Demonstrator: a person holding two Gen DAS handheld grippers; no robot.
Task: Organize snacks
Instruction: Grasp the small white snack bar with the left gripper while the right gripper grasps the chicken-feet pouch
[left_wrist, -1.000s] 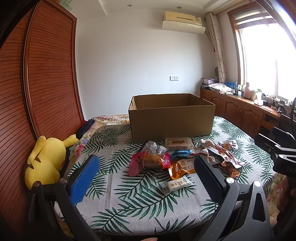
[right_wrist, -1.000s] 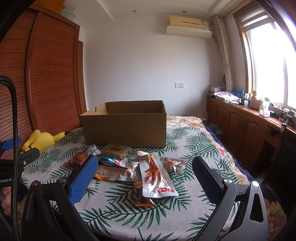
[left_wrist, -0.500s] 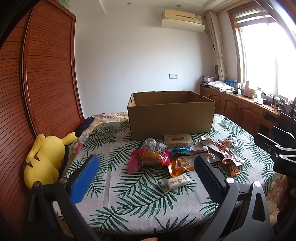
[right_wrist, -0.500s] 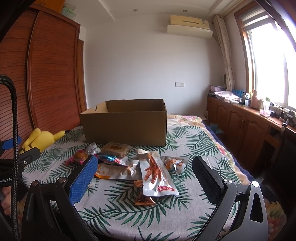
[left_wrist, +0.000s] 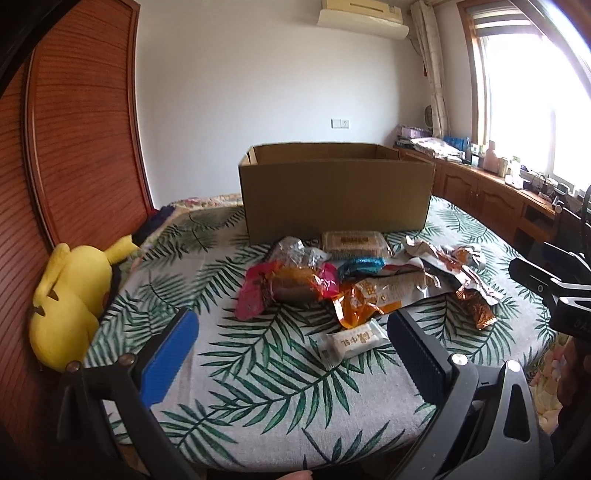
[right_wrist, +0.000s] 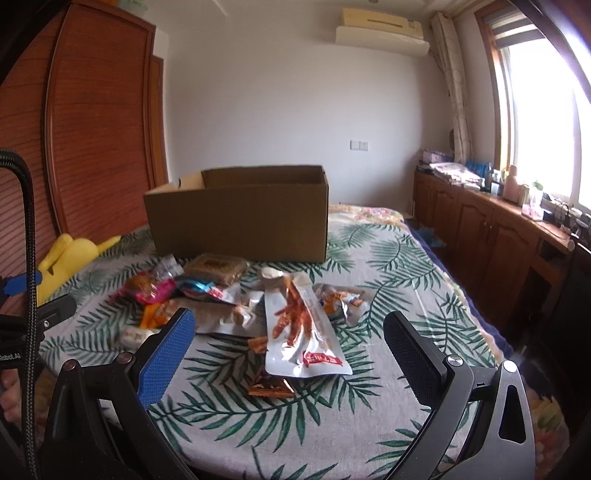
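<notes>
While both tools, left tool (left_wrist: 291, 354) & right tool (right_wrist: 288, 354), gape empty, 1 cardboard box (left_wrist: 336, 199) stands behind approx. 9 snack packets (left_wrist: 354, 280).

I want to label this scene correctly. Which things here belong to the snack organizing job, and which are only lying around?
For the job: cardboard box, white snack bar, pink-wrapped snack, long silver snack pouch, left gripper, right gripper, both open.

Lying about: yellow plush toy, air conditioner.
</notes>
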